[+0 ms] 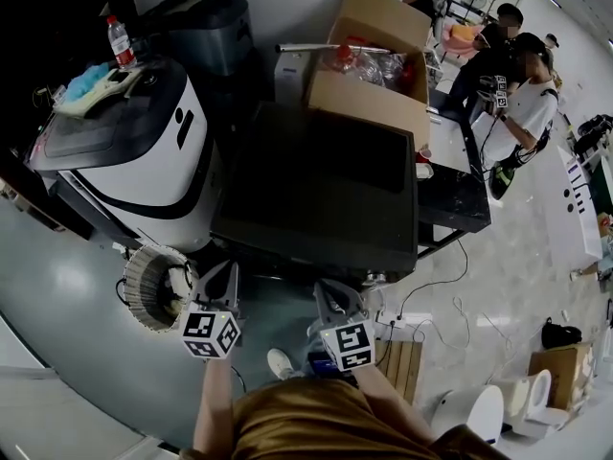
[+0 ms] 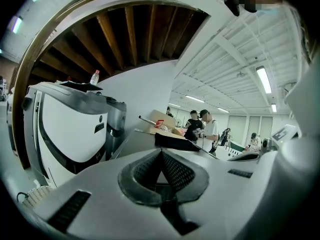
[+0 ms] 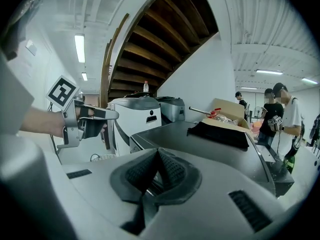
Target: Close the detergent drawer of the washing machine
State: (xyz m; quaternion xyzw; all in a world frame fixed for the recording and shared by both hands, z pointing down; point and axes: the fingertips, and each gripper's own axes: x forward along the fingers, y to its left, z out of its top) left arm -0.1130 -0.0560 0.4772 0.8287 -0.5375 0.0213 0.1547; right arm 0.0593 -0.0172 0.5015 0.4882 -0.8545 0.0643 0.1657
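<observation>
The washing machine [image 1: 316,190] is a dark box with a flat top, just ahead of both grippers. In the head view its front face and detergent drawer are hidden under the top's front edge. In the right gripper view I see its front left corner [image 3: 134,143], but no drawer that I can make out. My left gripper [image 1: 223,278] hangs before the machine's front left corner, its pads [image 2: 150,169] closed together on nothing. My right gripper [image 1: 328,287] sits in front of the machine's middle, shut and empty [image 3: 158,152]. The left gripper [image 3: 92,115] also shows in the right gripper view.
A white-and-black machine [image 1: 144,161] with a bottle [image 1: 119,41] on it stands to the left. A cardboard box [image 1: 369,65] and black cloth [image 3: 220,129] lie on the washer. A round basket [image 1: 158,286], cables and a power strip [image 1: 402,319] lie on the floor. People [image 1: 522,94] stand at the back right.
</observation>
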